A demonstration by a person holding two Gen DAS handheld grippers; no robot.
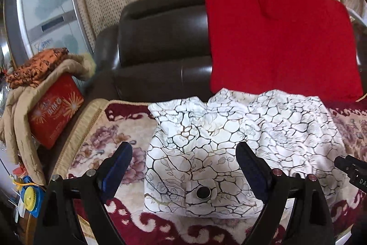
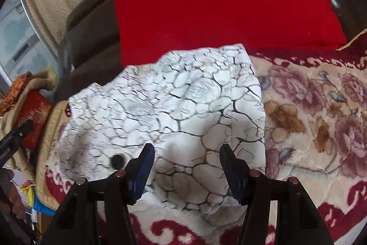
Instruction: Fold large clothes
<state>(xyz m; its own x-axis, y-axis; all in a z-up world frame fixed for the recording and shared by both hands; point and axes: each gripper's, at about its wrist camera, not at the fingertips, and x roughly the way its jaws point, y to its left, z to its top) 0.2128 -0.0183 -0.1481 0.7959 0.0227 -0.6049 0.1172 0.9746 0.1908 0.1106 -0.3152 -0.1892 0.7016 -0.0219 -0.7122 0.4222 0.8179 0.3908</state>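
Fingers spread wide on both tools, nothing gripped! Left gripper (image 1: pixel 184 163) hovers with the white crackle-print garment (image 1: pixel 231 146) lying between and beyond its blue pads (image 1: pixel 119 167), a dark button (image 1: pixel 203 193) sitting right between them. Right gripper (image 2: pixel 187 167) hangs over the same garment's (image 2: pixel 174 118) near edge, cloth filling the gap between its fingers. It's already gathered into a compact bundle on the floral blanket (image 2: pixel 316 111), so I'd judge both tools are released to line up the next fold.
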